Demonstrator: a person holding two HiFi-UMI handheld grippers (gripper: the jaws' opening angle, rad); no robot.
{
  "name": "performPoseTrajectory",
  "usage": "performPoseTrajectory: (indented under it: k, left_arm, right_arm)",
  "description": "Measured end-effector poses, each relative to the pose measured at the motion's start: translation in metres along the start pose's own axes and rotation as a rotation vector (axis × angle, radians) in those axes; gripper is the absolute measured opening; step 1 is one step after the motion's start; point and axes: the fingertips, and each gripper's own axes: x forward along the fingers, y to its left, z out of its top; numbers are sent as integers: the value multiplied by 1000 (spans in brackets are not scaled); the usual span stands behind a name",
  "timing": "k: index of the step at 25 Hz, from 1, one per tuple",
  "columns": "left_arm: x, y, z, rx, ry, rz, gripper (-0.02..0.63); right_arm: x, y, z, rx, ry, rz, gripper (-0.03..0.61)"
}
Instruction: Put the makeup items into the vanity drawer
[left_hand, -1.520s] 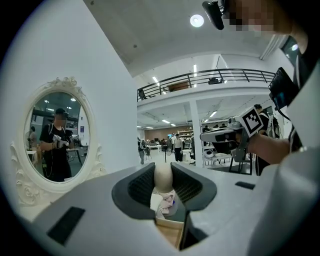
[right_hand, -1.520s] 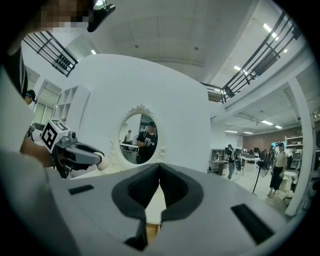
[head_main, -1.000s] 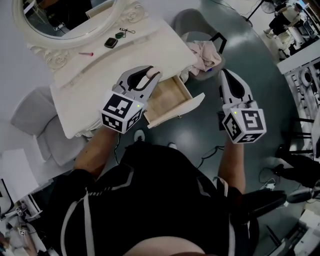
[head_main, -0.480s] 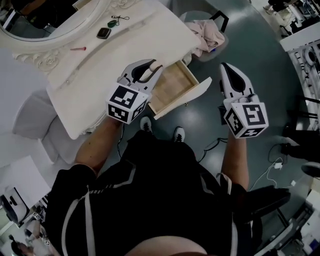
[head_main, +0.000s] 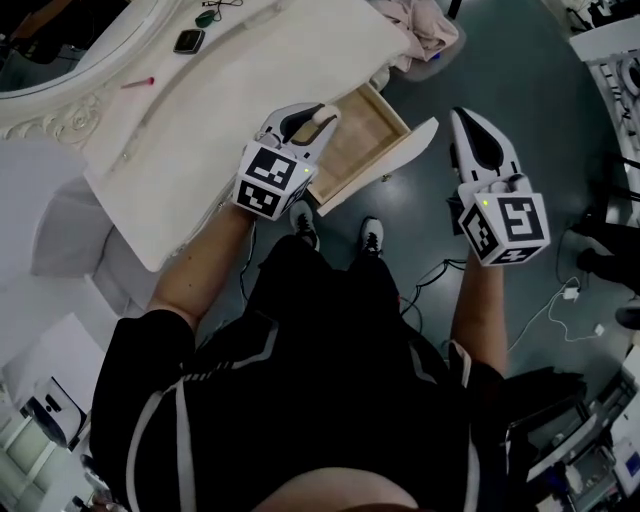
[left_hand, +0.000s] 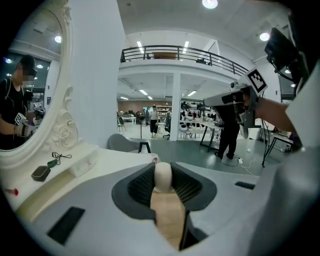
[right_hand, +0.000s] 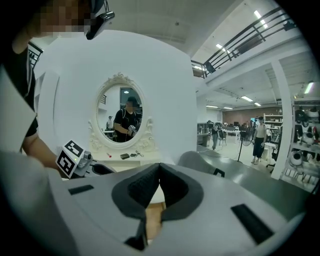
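Grips with the left gripper a cream, egg-shaped makeup item of smooth matt material. Presses it from both sides with the dark ribbed pads, jaws standing partly apart, about the width of the item, the rounded top sticking out beyond the tips. Holds this item over the left edge of the open light-wood drawer, not lying inside it; cannot tell from the head view how high above the wood.

Holds the right gripper to the right of the drawer, apart from it, over the dark grey floor. Shows its jaws closed tip against tip in the right gripper view, nothing between them, only a narrow slit lower down.

Stands pulled out toward the person, the drawer, its white shaped front panel at the near end. Carries, behind and left of the drawer, the white vanity table top. Lies far left of the drawer, at the back of that top, a thin pink-red stick; a little further back a small dark square compact. Rises behind these the carved white mirror frame. Lies beyond the drawer, toward the right, a crumpled pink cloth. Stand below the drawer front, on the floor, the person's two shoes.
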Motion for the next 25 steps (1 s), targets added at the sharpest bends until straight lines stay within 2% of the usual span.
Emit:
performPoseTrajectory:
  k: [8,17,25]
  left_arm:
    - [42,-6,-61,-51,99,-41,98]
    - [93,-11,-143,-14,235,-52,98]
    - [133,-12,-195,4,339,-39,100]
  right_arm:
    - [12,-5,-50,53,72,-18,5]
    - [13,-3,-102,88,164,-29,5]
    - [3,-12,-135,128,207,-71,5]
